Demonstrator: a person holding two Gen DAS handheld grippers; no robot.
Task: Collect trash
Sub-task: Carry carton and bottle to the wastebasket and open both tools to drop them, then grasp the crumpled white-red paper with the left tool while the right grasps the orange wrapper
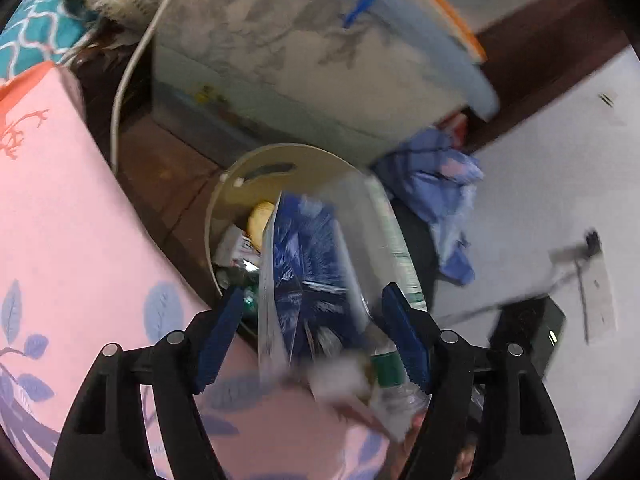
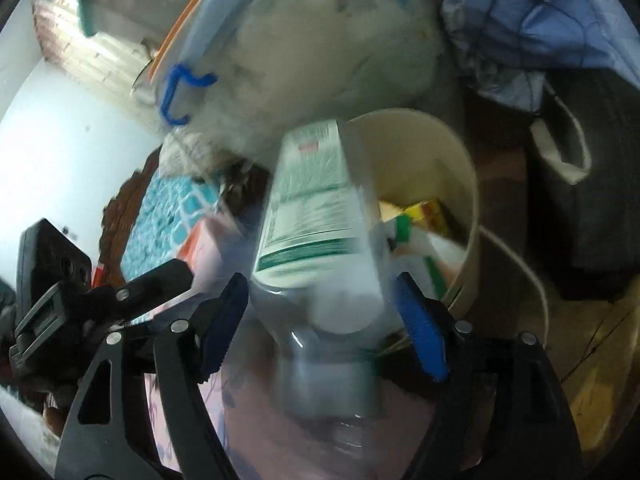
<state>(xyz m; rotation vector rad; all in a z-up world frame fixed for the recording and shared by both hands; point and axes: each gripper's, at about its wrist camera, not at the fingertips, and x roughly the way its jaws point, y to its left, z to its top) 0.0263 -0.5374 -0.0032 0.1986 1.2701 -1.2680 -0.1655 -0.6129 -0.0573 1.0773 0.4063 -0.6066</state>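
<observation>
A cream round bin (image 1: 224, 200) stands on the floor beside the bed, with wrappers and a yellow item inside. My left gripper (image 1: 313, 290) is open above its rim. A blue and silver foil wrapper (image 1: 308, 264) hangs blurred between the blue pads (image 1: 220, 336), touching neither. A clear plastic bottle (image 1: 396, 252) with a green label lies just to its right. In the right wrist view that bottle (image 2: 316, 216) sits blurred between the fingers of my open right gripper (image 2: 321, 280), with a small gap at each pad, over the bin (image 2: 440, 144).
Pink bedding with blue leaves (image 1: 80, 240) fills the left. A large plastic storage box (image 1: 300, 60) with a blue latch stands behind the bin, with a blue cloth (image 1: 440, 184) to its right. A white cable (image 1: 120, 100) runs down past it. A dark bag (image 2: 580, 200) sits right of the bin.
</observation>
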